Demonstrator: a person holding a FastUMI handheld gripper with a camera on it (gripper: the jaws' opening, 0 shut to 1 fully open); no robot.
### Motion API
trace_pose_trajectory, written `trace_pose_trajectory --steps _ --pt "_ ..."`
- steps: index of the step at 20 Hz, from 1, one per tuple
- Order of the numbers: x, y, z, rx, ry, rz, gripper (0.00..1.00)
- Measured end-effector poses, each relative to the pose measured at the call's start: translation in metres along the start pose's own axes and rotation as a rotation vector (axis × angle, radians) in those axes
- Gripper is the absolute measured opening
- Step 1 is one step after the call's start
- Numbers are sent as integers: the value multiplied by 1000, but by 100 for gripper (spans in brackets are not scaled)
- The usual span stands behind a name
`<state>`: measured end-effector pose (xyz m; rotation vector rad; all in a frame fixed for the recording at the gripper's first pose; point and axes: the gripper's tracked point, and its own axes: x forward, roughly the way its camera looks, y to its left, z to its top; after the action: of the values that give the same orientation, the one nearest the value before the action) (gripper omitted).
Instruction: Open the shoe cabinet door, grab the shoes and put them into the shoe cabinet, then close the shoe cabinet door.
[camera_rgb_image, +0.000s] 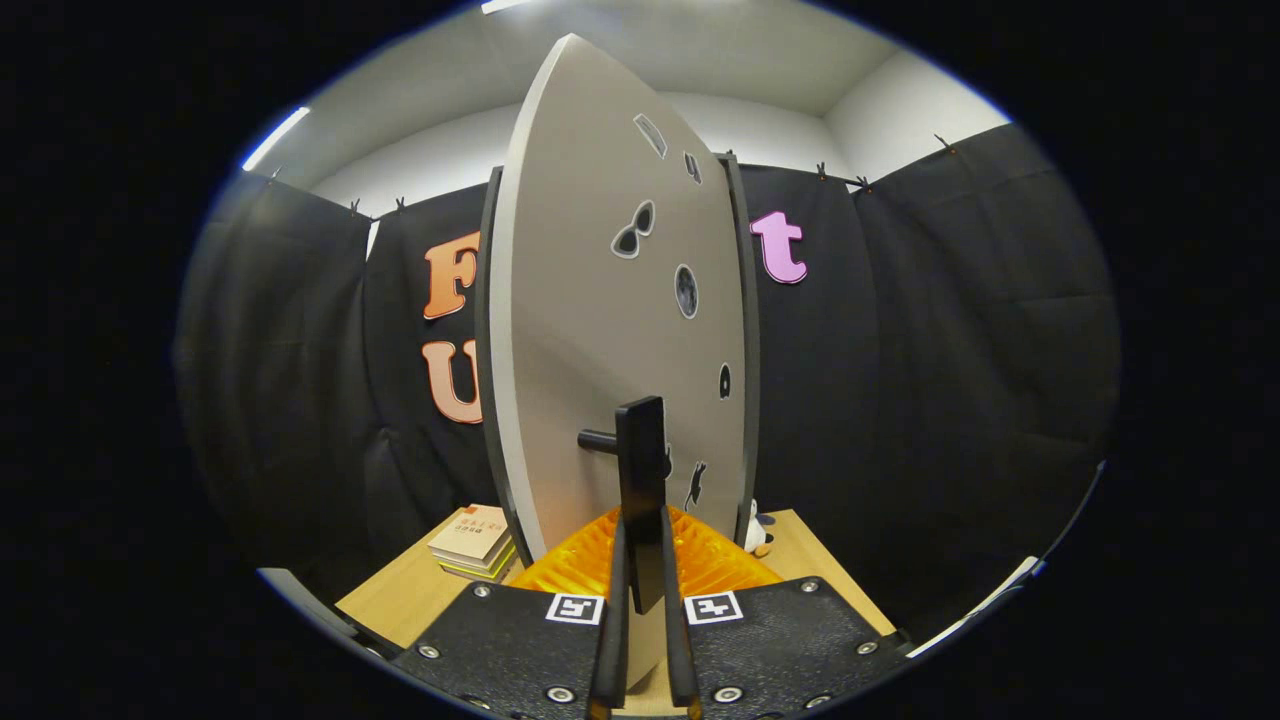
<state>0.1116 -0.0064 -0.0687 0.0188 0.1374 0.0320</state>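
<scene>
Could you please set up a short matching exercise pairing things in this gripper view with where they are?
Things:
1. door handle
2. stack of books
3. cabinet door
4. tool

Places:
A. on the wooden table, left of the door
B. swung out edge-on, rising just beyond the fingers
C. between the two fingers
D. shut on the handle

Pairs: 1-C, 2-A, 3-B, 4-D

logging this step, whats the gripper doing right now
gripper: fingers shut on the black door handle of the shoe cabinet door, which stands swung out edge-on.
</scene>
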Motion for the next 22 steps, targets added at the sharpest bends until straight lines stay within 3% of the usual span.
trace_pose_trajectory --steps 16,20,22 --pt "-38 -106 7 33 -42 -42 15" --pt "-44 -109 4 57 -39 -72 15" --pt "-54 -114 6 30 -42 -133 11"
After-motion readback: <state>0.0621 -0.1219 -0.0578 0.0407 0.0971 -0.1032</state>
